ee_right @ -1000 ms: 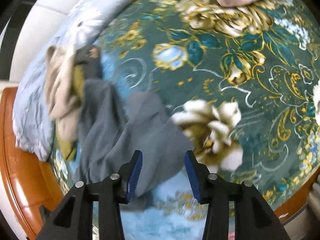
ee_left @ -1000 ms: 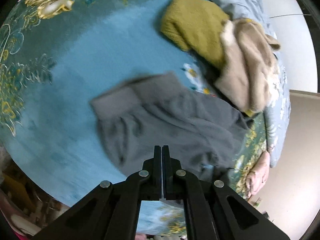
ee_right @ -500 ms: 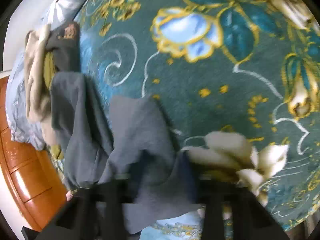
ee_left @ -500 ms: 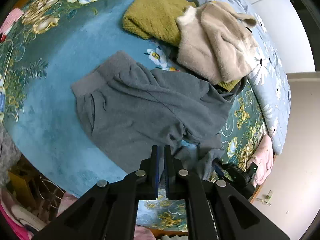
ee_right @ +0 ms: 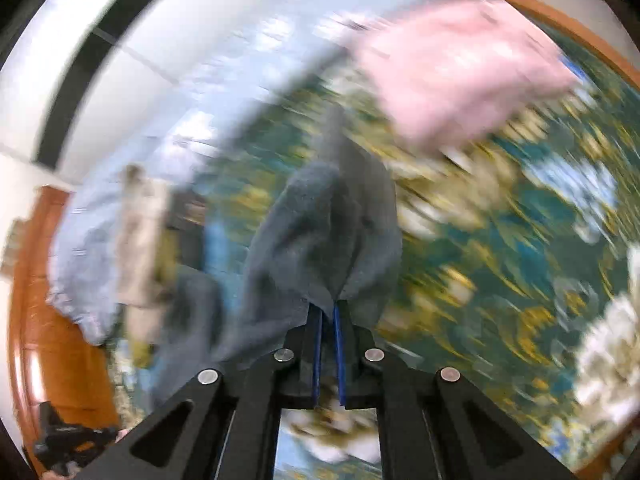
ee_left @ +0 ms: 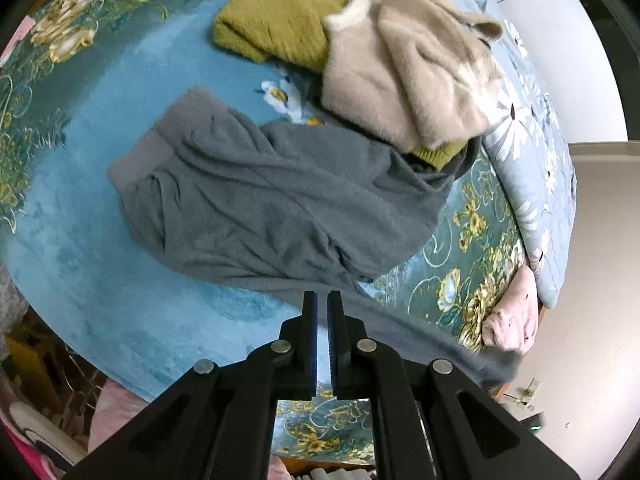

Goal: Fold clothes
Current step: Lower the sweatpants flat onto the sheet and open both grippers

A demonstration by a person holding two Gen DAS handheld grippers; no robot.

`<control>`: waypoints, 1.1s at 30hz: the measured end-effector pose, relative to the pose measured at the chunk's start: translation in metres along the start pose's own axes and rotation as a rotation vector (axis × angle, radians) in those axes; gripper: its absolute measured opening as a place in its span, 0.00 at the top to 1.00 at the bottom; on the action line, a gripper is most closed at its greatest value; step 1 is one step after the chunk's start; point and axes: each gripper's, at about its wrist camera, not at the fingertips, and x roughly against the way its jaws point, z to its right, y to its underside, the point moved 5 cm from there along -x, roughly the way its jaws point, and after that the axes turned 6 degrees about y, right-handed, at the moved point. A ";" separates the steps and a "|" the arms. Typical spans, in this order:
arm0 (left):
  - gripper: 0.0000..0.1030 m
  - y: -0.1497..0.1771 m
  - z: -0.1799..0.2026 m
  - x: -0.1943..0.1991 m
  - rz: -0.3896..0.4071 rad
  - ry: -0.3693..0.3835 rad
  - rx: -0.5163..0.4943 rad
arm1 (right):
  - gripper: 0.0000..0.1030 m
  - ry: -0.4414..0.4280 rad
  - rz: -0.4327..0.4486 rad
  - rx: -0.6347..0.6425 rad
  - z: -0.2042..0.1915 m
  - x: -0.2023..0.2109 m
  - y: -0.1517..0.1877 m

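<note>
**Right tool has the grey leg now, and it's on the move**

So here's what changed in the last second: 1 second back the right tool (ee_right: pixel 329 312) was hanging over the bed with its blue pads wide apart and nothing between them. Half a second back it was down on the grey cloth. Now the pads are pinched together on a bunch of the grey sweatpants (ee_left: pixel 272 200), and the fabric fans up and out from the tips. The whole right view is smeared, so I'd say that hand is swinging fast with the cloth in tow.

The left tool (ee_left: pixel 322 300) has its pads nearly touching with a thin slit between them, and nothing in that slit as far as I can see. It hovers just over the near edge of the pants.

The pants themselves lie on the teal floral blanket (ee_left: pixel 100 280), waistband toward the left, body rumpled, the far end tucked under the beige fluffy sweater (ee_left: pixel 408 84) that sits on the mustard knit (ee_left: pixel 276 32). 1 leg stretches off toward the lower right, pulled long and blurry, which wasn't so half a second ago.

My read: a leg is being carried over for a fold. A pink garment (ee_right: pixel 452 68) sits farther up the bed.
</note>
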 end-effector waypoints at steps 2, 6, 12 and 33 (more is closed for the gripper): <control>0.97 0.003 0.000 -0.007 -0.020 -0.009 0.001 | 0.91 0.108 -0.100 -0.078 0.040 -0.024 0.022; 0.97 0.005 0.000 -0.013 -0.038 -0.036 -0.006 | 0.86 0.127 -0.112 -0.238 0.082 -0.021 0.034; 0.93 0.000 -0.006 -0.007 -0.021 -0.044 0.021 | 0.45 0.066 -0.028 -0.422 0.102 -0.004 0.014; 0.86 0.001 -0.058 0.022 0.049 -0.070 0.132 | 0.97 0.046 0.024 -0.477 0.154 0.027 0.013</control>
